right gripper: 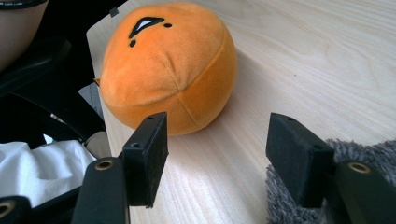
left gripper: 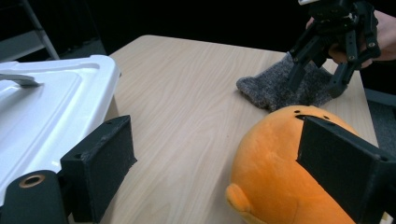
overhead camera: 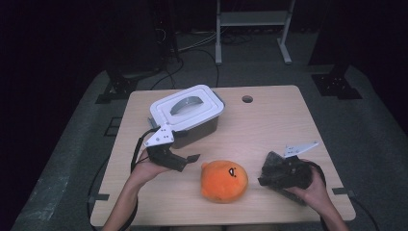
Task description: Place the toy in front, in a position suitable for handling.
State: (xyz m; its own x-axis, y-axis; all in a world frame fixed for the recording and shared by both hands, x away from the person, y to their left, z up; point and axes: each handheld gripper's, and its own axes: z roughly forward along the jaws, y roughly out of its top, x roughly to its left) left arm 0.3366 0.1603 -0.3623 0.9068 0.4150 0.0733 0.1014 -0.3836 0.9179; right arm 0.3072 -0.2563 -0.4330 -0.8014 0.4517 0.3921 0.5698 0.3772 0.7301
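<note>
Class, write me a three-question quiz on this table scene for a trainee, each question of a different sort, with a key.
1. True or false: the lid is on the white bin.
2. What lies between the two grippers on the table? A) an orange plush B) a blue cup C) a red book
3. What does the right gripper hover over?

Key
1. True.
2. A: the orange plush sits between the left gripper and the right one.
3. A grey fuzzy cloth; the fingers stand apart, gripping nothing.
</note>
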